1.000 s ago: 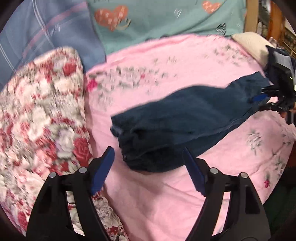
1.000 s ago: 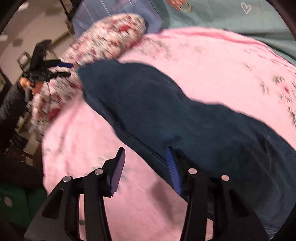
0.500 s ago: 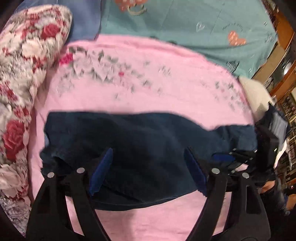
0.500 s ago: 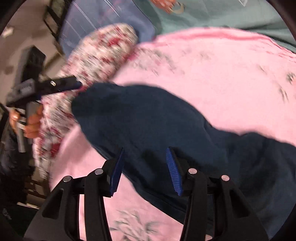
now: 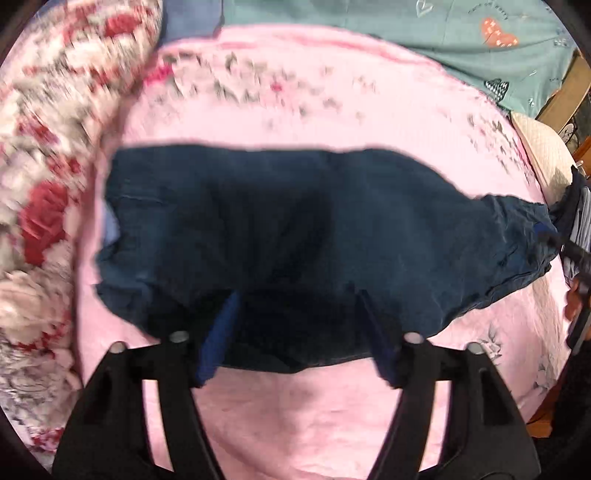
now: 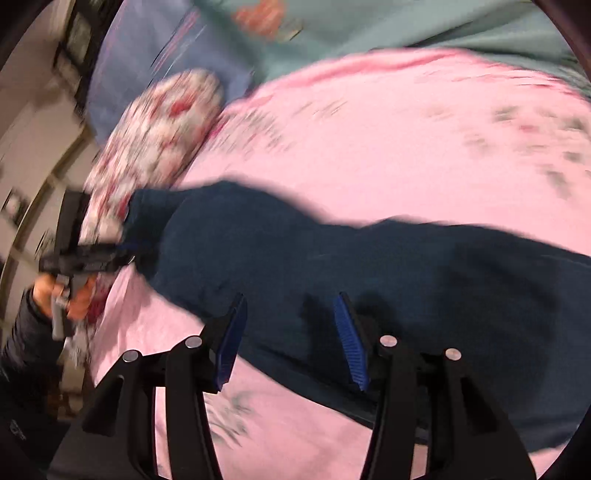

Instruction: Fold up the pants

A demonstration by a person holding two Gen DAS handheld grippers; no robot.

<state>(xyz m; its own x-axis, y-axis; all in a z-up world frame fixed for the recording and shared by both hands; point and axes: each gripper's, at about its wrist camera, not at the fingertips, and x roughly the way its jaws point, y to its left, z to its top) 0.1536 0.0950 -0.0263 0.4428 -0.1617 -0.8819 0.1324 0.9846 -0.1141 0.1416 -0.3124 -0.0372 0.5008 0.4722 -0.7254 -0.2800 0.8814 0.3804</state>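
No readable text; faint script on teal sheet (image 5: 424, 33) near heart print, perhaps lettering, illegible.

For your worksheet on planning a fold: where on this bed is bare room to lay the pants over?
Bare pink sheet lies in front of the navy pants, and a broad strip behind them reaches the teal bedding. The floral pillow crowds their left end.

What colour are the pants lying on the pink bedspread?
The pants are dark navy blue, plain with no pattern; the left wrist view shows them best.
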